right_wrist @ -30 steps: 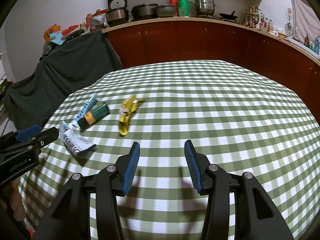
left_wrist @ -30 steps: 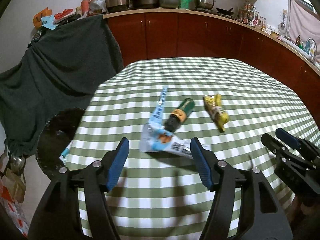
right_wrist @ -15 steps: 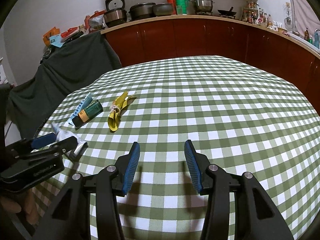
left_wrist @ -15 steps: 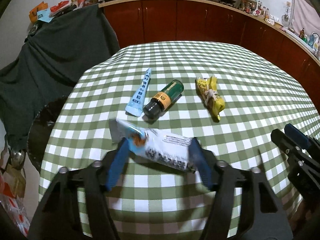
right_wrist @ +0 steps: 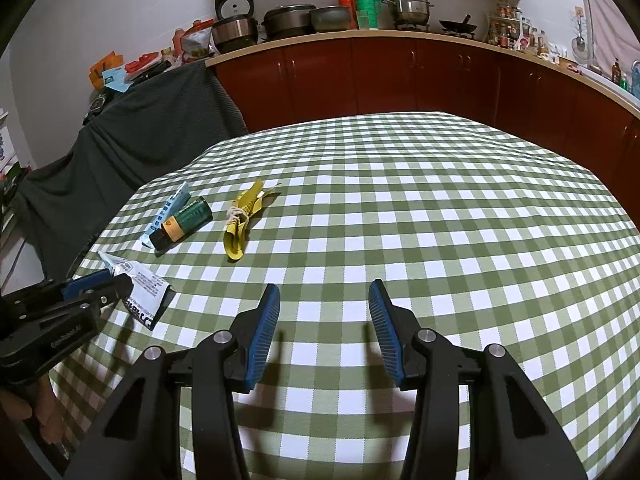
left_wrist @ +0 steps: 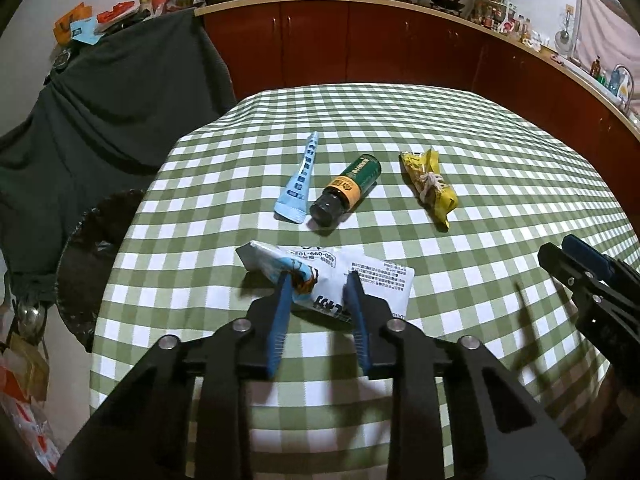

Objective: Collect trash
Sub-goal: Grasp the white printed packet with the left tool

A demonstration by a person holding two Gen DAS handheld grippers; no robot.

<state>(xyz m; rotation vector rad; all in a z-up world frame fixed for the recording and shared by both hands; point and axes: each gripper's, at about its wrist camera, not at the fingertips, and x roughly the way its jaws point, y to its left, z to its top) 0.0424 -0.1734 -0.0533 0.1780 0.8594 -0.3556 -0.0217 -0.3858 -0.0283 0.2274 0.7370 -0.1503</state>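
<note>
A white and blue snack wrapper (left_wrist: 380,280) lies crumpled near the front left of the checked table (left_wrist: 480,152). My left gripper (left_wrist: 319,280) straddles its middle; the jaws are closing and the pads pinch the bunched film. The right wrist view shows the same wrapper (right_wrist: 146,288) in the left gripper (right_wrist: 112,282). Farther back lie a pale blue sachet (left_wrist: 300,188), a green bottle with a dark cap (left_wrist: 348,190) and a knotted yellow wrapper (left_wrist: 430,184). My right gripper (right_wrist: 324,296) hovers open over bare cloth, nothing between its fingers.
A black bin with a dark liner (left_wrist: 92,248) stands just off the table's left edge. A dark cloth (left_wrist: 100,112) drapes over something behind it. Red cabinets (left_wrist: 400,44) with pots on the counter run along the back and right.
The left gripper came down over the white and blue wrapper and its jaws narrowed from wide apart to pinching it. The wrapper is more crumpled. The right gripper has kept still.
</note>
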